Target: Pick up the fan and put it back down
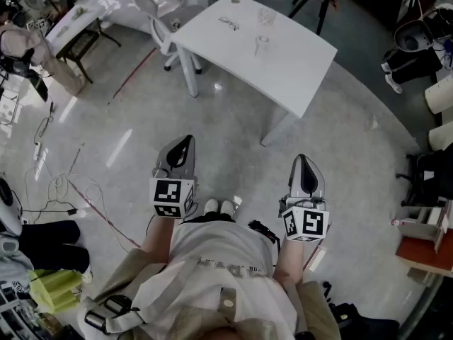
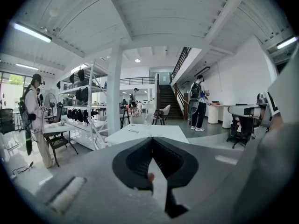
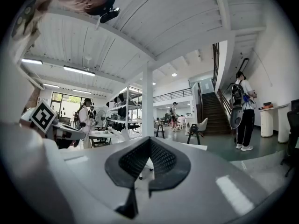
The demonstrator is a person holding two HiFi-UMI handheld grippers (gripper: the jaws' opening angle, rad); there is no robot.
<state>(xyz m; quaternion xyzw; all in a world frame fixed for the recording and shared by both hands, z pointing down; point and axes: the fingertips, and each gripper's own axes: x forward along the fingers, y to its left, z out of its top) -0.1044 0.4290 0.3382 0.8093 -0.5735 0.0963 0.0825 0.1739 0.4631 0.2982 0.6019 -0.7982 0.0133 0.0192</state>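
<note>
Containers first, in the head view: a yellow-green bin or bag (image 1: 53, 289) sits at eight o'clock on the floor, and its contents cannot be made out. On the white table (image 1: 297, 73) at twelve o'clock stand a clear glass (image 1: 266, 15) and, nearer, a small white cup (image 1: 262, 45), apart from each other. What either holds is too small to tell. A red-brown box (image 1: 425, 255) lies at four o'clock.

In the left gripper view a shelving rack (image 2: 92, 92) at ten o'clock carries dark things on its tiers.

The fan (image 2: 51, 99) stands upright on its pedestal at nine o'clock, beside a desk and near a person in light clothes (image 2: 36, 120). The right gripper view shows it at nine o'clock too (image 3: 101, 115). It is well apart from both grippers.

The left gripper (image 1: 184, 144) is closed, its jaws pressed together on nothing, as its own view (image 2: 152, 141) shows. The right gripper (image 1: 303, 163) is likewise closed and empty (image 3: 149, 143).

The table lies straight ahead of both grippers, with an office chair (image 1: 159, 23) at its eleven o'clock side. Cables (image 1: 60, 186) trail over the floor at nine o'clock. A white pillar (image 2: 113, 87) rises beyond the table, and another person (image 2: 198, 101) stands by the staircase (image 2: 168, 99) at two o'clock.
</note>
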